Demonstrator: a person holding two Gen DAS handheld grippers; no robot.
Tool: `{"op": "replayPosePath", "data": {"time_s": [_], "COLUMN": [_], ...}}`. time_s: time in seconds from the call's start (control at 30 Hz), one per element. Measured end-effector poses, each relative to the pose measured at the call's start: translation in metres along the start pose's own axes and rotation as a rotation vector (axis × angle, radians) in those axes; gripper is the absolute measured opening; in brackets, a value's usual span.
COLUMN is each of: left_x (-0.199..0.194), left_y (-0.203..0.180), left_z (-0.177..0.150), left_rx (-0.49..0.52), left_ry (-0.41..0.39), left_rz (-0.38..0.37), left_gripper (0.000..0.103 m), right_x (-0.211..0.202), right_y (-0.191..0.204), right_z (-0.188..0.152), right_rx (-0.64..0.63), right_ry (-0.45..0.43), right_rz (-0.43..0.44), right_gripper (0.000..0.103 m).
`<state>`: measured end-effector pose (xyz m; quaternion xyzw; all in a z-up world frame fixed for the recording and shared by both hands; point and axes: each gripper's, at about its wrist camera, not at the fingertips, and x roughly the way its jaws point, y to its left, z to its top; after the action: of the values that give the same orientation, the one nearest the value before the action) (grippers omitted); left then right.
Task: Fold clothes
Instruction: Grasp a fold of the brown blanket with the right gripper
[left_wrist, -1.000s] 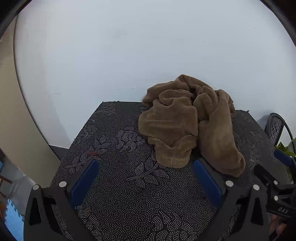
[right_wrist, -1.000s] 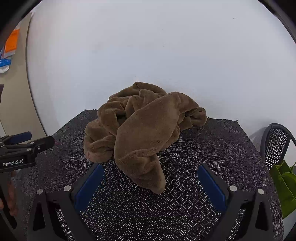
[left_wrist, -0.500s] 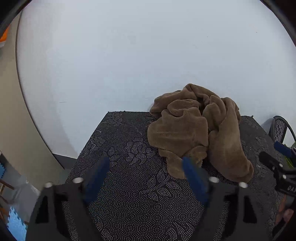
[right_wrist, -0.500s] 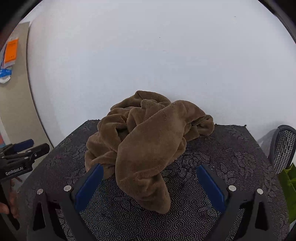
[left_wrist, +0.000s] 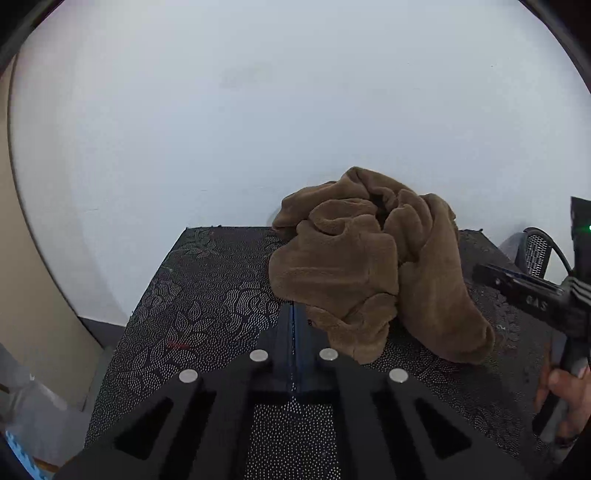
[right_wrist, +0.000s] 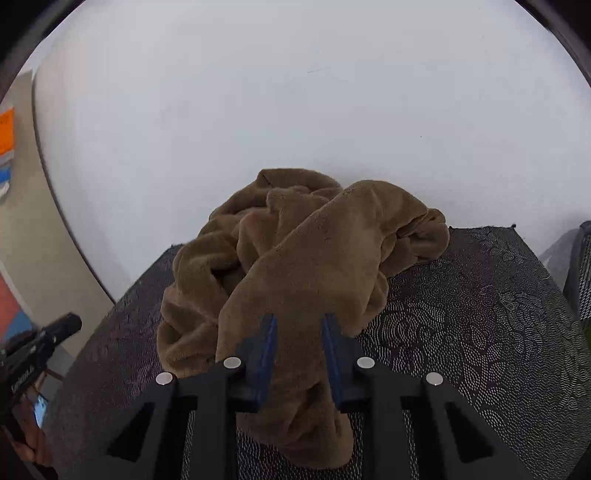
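Note:
A crumpled brown fleece garment (left_wrist: 369, 266) lies in a heap at the back of a black patterned table (left_wrist: 207, 295). My left gripper (left_wrist: 293, 310) is shut and empty, its tips at the near left edge of the heap. In the right wrist view the garment (right_wrist: 314, 258) fills the centre. My right gripper (right_wrist: 298, 323) has its blue pads closed in on a hanging fold of the garment, with cloth between them. The right gripper also shows at the right in the left wrist view (left_wrist: 532, 295).
A white wall (left_wrist: 295, 110) rises right behind the table. A black mesh chair (left_wrist: 535, 254) stands at the right. The left edge of the table (left_wrist: 140, 306) drops to the floor. The left gripper shows at the lower left of the right wrist view (right_wrist: 40, 347).
Both grippers have closed from wide open. The left one shut on nothing at the heap's edge. The right one moved forward and closed around a fold of the garment.

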<state>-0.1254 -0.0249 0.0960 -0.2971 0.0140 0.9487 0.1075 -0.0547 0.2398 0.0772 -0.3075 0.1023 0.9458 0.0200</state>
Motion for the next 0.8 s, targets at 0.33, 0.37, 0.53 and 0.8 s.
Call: {"op": "replayPosePath", "data": {"time_s": [0.33,0.37,0.53,0.8], "left_x": [0.031,0.033,0.037,0.039], "left_y": [0.004,0.005,0.017,0.029], "left_z": [0.027,0.027,0.024,0.024], "left_rx": [-0.03,-0.034,-0.09,-0.142], "left_ry": [0.032,0.036,0.042,0.047], "left_rz": [0.001,0.003,-0.004,0.011], "left_gripper": [0.002,0.007,0.091,0.091], "right_x": [0.038,0.042,0.064,0.097], "right_y": [-0.032,-0.034,-0.042,-0.045], "right_z": [0.042,0.047,0.067,0.071], "right_rx": [0.191,0.204,0.257,0.274], "right_ry": [0.017,0.017,0.045,0.126], "right_rz": [-0.046,-0.047,-0.056,-0.083], "right_gripper": [0.083,0.083,0.083,0.083]}}
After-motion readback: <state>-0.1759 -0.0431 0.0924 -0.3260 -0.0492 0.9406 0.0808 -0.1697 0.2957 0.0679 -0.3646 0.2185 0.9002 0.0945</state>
